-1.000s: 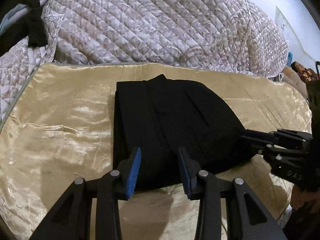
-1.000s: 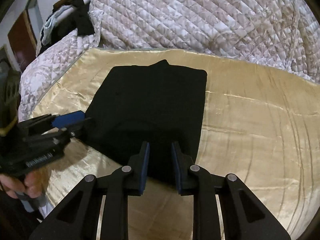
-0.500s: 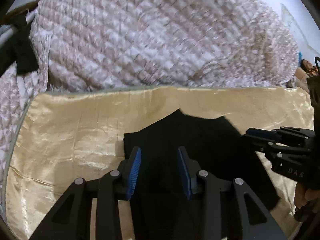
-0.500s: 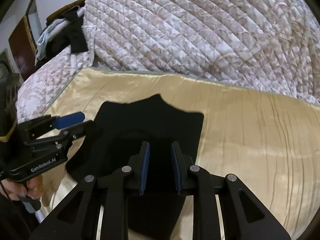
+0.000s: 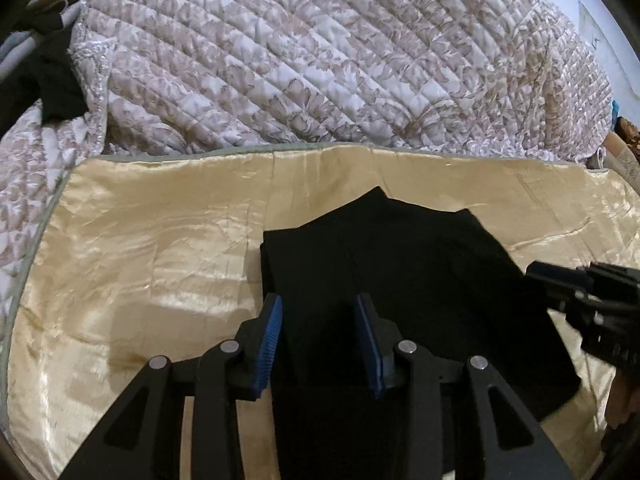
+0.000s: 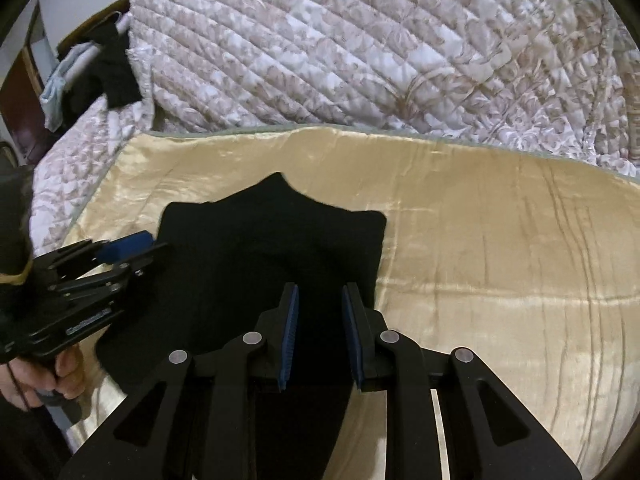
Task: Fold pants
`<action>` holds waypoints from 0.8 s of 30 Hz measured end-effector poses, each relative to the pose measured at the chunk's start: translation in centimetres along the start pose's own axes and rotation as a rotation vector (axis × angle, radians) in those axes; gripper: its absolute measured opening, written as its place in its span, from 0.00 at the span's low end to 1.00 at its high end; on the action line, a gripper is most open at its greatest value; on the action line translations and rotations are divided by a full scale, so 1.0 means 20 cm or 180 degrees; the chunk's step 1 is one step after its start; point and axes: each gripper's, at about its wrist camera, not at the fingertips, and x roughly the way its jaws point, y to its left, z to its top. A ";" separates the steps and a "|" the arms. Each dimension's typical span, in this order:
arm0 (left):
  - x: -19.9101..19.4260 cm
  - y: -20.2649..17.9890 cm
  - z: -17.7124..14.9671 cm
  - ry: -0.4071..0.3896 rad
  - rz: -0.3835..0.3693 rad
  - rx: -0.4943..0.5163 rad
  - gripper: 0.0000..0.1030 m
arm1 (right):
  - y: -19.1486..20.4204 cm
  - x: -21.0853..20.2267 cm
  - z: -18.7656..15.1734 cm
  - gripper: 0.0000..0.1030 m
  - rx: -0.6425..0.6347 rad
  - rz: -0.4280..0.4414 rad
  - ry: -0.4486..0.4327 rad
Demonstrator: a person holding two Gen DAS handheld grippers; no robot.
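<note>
Black pants (image 5: 400, 280), already folded to a compact block, lie on the gold satin sheet (image 5: 152, 248) near its front edge, with the near end running under both tools. The left gripper (image 5: 318, 340) hangs over that near end, jaws apart with cloth showing between the blue pads, though whether they pinch it I cannot tell. The right gripper (image 6: 320, 332) sits the same way over the pants' right edge, jaws parted with a narrower gap, grip also unclear. Judging from this, the risk is slip: satin is slick, so a pull or a lift on one side alone could drag the whole stack, skew the layers or open the fold, and the pointed flap at the far edge could flop out. Behind the sheet a quilted floral cover (image 6: 360, 60) is heaped on the bed, with dark clothes (image 6: 112, 76) hung at the far left.
</note>
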 end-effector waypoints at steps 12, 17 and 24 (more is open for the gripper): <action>-0.16 -0.10 -0.26 0.0046 0.0044 0.0140 0.40 | 0.26 -0.19 -0.26 0.22 -0.0373 0.0016 -0.0105; -0.19 -0.10 -0.26 -0.0015 0.0072 0.0089 0.39 | 0.27 -0.13 -0.30 0.22 -0.0455 -0.0106 -0.0006; -0.24 -0.09 -0.30 -0.0054 0.0066 0.0008 0.39 | 0.25 -0.22 -0.34 0.22 -0.0325 -0.0122 -0.0144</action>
